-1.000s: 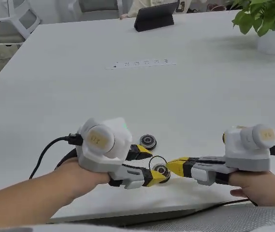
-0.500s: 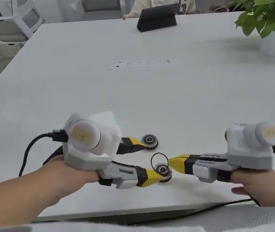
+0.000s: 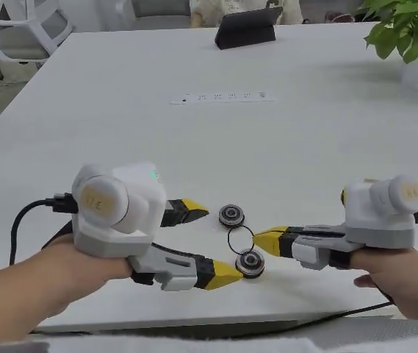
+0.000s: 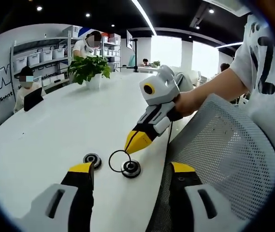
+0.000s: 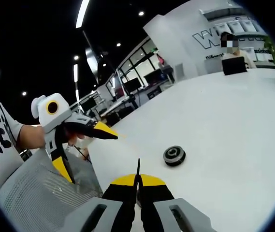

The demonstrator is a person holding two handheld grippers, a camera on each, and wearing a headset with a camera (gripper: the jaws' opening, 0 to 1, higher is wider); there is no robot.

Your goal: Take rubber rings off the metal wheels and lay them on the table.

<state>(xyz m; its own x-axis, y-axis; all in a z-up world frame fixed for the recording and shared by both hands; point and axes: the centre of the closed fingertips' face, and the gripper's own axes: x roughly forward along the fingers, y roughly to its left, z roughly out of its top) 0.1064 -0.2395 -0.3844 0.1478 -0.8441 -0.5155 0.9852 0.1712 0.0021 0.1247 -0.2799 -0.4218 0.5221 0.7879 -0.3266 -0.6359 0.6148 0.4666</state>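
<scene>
- Right gripper (image 3: 261, 241): jaws closed tight, pinching the rubber ring (image 3: 229, 240).
- I see the ring at lower centre of the head view, between the upper wheel (image 3: 231, 215) and the lower wheel (image 3: 250, 262).
- Left gripper (image 3: 218, 243): jaws spread wide, holding nothing, with its lower tip just beside the lower wheel.

Two small dark metal wheels lie flat on the white table (image 3: 304, 147), near each other; the farther wheel (image 3: 231, 215) sits alone; a thin black rubber ring (image 3: 229, 240) stands looped between them, pinched in my right claw (image 3: 256, 240), its lower edge touching the nearer wheel (image 3: 250, 262).
</scene>
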